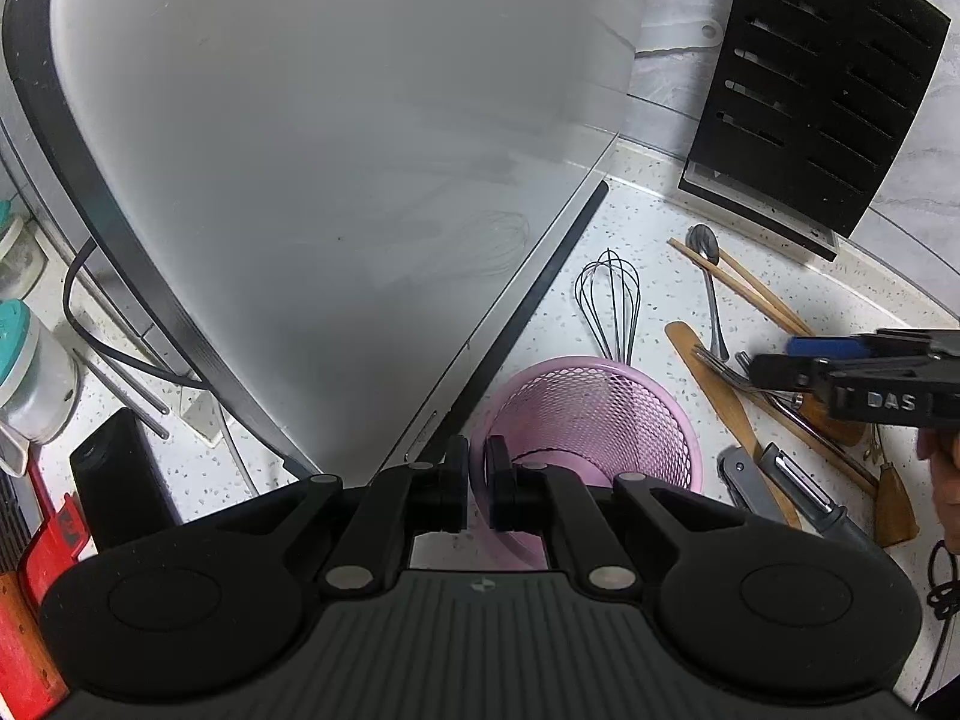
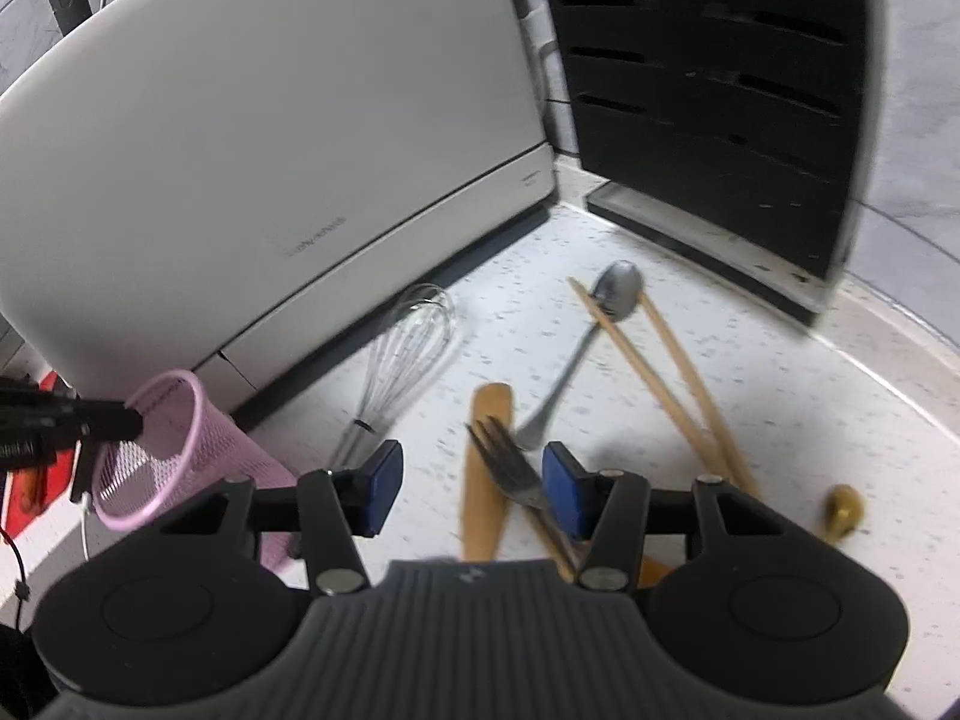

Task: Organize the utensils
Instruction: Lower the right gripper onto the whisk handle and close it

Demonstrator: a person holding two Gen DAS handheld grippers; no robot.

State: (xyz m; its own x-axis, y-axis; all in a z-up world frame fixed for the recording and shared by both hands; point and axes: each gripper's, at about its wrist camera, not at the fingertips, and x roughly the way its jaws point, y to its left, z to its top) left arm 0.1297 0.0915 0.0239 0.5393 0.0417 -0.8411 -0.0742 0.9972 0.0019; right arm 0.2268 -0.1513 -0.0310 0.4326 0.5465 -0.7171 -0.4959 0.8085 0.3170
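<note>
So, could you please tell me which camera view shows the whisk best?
The left wrist view: the whisk is sharp and its wire loops show whole, though the pink basket hides its handle. The right wrist view shows it blurred.

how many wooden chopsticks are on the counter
2: the pale wooden chopsticks lie angled over the metal spoon near the black knife block. More could hide under other utensils.

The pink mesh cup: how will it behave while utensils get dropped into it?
The pink mesh cup looks light, being thin see-through mesh, so it would probably tip or slide if knocked. It already leans, with the left gripper shut on its rim. Long things like the whisk may overbalance it.
</note>
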